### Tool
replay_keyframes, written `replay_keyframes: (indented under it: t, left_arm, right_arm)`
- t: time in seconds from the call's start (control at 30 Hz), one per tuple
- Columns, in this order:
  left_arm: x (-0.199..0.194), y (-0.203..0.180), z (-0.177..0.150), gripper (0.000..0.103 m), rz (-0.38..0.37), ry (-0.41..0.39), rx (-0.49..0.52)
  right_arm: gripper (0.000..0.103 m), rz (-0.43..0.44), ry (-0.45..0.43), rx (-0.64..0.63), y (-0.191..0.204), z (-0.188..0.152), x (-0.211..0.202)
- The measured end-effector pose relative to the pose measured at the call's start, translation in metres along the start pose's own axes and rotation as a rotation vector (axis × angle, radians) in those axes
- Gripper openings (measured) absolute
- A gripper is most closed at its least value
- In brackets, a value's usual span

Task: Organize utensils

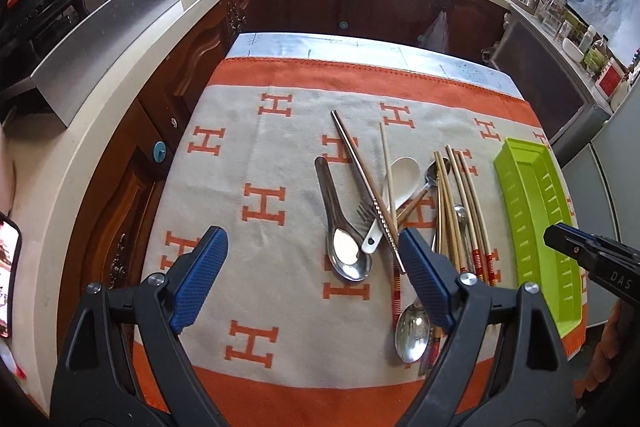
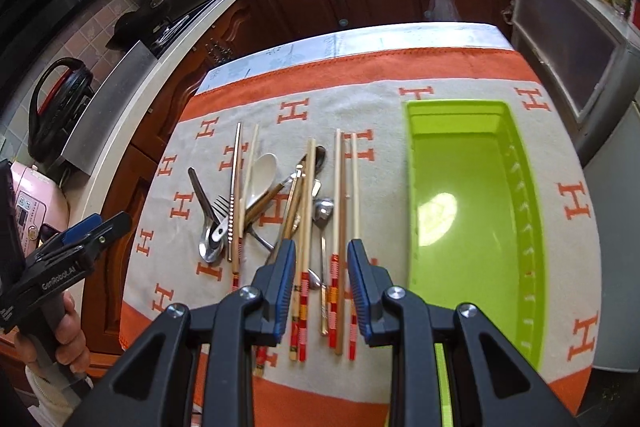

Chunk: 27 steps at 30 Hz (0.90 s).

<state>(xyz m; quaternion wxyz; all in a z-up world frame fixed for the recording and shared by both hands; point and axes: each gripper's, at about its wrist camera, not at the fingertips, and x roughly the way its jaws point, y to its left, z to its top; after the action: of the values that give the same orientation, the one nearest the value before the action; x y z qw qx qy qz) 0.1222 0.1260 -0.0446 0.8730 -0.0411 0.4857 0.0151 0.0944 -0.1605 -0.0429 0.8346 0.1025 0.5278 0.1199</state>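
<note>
the left gripper (image 1: 312,259) hangs with its blue fingers wide apart and empty above the big steel spoon (image 1: 346,247). the right gripper (image 2: 322,255) also stands parted and empty, over the wooden chopsticks (image 2: 344,227). the utensils lie heaped on the orange-and-grey cloth (image 2: 568,163), the empty green tray (image 2: 520,187) beside them.

My pads (image 2: 286,283) are blue; the tray (image 2: 520,187) lime green; the cloth (image 1: 260,155) grey with orange H's.
</note>
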Motion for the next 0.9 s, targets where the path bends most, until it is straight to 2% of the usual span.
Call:
replay_keyframes:
  t: [0.1,0.2,0.5,0.73,0.9]
  left_arm:
    - [0.019,0.012,0.004,0.072,-0.010,0.036,-0.032]
    - [0.038,0.020,0.005,0.067,-0.036,0.061,-0.052]
    - [0.094,0.021,0.013,0.062,-0.158,0.071,-0.070]
    - [0.126,0.025,0.017,0.056,-0.246,0.055,-0.134]
    - [0.143,0.025,0.017,0.045,-0.292,0.049,-0.158]
  right_arm:
    - [0.026,0.037,0.029,-0.012,0.011,0.010,0.017]
    - [0.026,0.079,0.058,-0.025,0.024,0.020,0.036]
    - [0.026,0.158,0.120,0.000,0.050,0.049,0.103]
    - [0.026,0.208,0.160,0.070,0.054,0.057,0.146]
    - [0.010,0.203,0.188,0.075,0.057,0.056,0.163]
